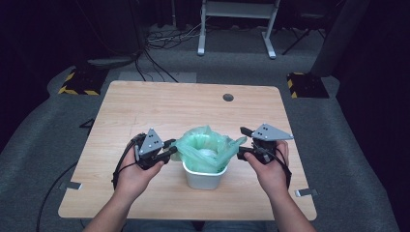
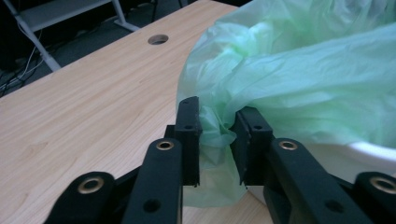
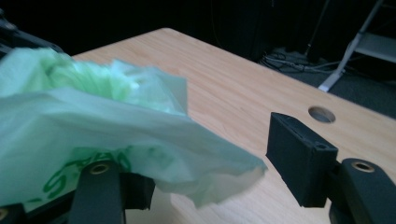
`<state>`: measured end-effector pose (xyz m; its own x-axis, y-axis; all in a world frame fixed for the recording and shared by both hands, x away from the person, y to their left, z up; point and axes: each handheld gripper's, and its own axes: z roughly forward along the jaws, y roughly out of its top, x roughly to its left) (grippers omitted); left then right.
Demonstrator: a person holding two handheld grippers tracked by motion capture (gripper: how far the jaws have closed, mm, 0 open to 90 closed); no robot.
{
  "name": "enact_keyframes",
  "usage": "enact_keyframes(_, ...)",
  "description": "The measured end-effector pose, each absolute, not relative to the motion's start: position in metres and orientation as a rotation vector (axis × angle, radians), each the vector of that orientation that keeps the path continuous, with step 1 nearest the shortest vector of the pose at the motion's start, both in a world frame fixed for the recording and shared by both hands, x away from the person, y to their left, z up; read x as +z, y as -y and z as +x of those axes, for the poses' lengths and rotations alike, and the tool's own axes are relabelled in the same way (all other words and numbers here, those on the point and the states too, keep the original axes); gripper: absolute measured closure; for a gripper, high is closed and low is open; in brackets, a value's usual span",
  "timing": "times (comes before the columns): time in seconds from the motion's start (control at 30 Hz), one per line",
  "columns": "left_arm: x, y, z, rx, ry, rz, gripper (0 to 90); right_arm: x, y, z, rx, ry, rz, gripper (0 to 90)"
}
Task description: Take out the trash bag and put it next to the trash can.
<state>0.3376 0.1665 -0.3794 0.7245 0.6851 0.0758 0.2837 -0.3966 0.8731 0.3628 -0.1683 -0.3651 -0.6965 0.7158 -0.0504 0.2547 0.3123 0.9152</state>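
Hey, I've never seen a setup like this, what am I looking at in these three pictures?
A person sits at a wooden table holding a hand-held gripper in each hand. The high view looks down from above; the other two come from cameras riding on each tool.

A small white bin stands on the table, lined with a green plastic bag. The left hand-held gripper pinches a fold of the bag's edge. The right hand-held gripper is open, with the bag's other edge draped across its jaws, not yet clamped.

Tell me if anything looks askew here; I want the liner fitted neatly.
The green bag sits bunched and uneven over the white bin instead of folded smoothly over its rim. The left gripper pinches a fold of it; the right gripper is open, with plastic draped over one jaw.
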Motion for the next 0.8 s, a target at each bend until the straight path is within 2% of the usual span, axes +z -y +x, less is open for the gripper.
enact_keyframes(0.27,-0.373,-0.161,0.338,0.501,-0.720,1.986,80.3,-0.352,0.132,0.355,1.482,-2.226,0.759,30.3)
enact_keyframes(0.53,-0.368,-0.149,0.340,0.481,-0.689,1.991,84.7,-0.351,0.098,0.352,1.456,-2.354,0.654,22.9)
enact_keyframes(0.8,-0.359,-0.130,0.341,0.457,-0.654,1.976,86.1,-0.352,0.082,0.351,1.389,-2.440,0.574,21.7)
